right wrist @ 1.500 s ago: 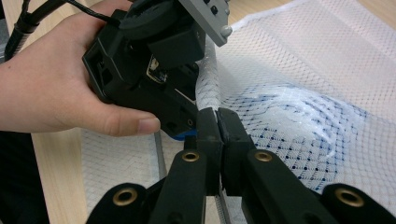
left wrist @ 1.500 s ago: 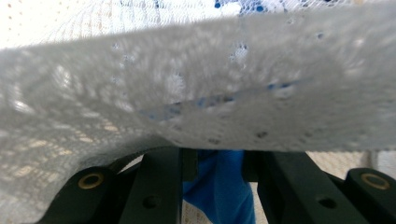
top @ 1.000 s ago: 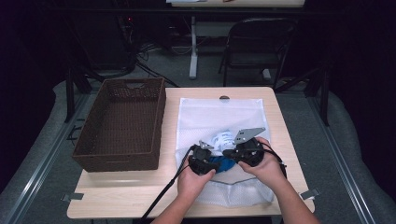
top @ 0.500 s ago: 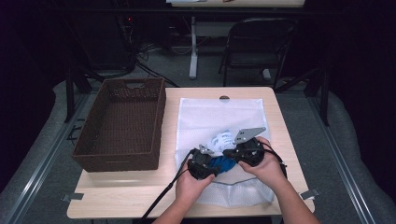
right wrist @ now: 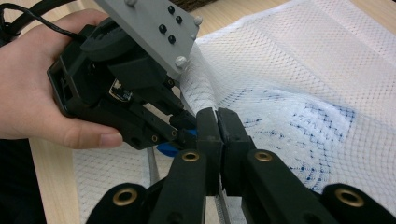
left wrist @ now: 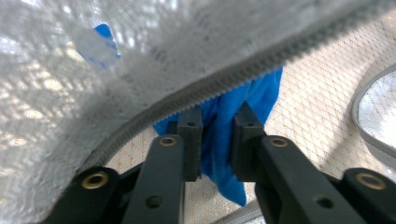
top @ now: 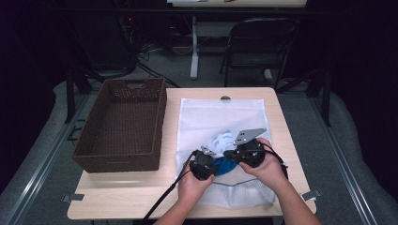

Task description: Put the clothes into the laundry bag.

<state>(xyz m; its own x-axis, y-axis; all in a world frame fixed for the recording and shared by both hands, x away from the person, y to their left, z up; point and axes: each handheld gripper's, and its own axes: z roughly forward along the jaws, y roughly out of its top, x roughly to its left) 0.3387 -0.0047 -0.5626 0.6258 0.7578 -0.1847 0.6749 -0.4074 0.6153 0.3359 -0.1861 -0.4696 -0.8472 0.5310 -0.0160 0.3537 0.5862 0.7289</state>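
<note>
A white mesh bag (top: 220, 115) lies flat on the table, with its zipper opening toward the person. In the left gripper view, my left gripper (left wrist: 217, 135) is shut on a blue cloth (left wrist: 259, 91) just under the bag's zipper edge (left wrist: 233, 81). From above, the left gripper (top: 202, 164) sits at the bag's mouth, and the blue cloth (top: 226, 165) shows between the two grippers. My right gripper (right wrist: 217, 122) is shut on the upper layer of the mesh bag (right wrist: 303, 70) and holds it raised. The high view shows the right gripper (top: 247, 152) beside the left one. A pale bundle (top: 222, 139) lies inside the bag.
A brown wicker basket (top: 84, 145) stands empty on the left half of the table. Bare wood runs along the table's near edge (top: 117, 206). A folding chair (top: 260, 42) stands on the floor beyond the far edge.
Almost nothing. Both grippers keep their grips at the bag's opening, and the left one has edged slightly toward the person.
</note>
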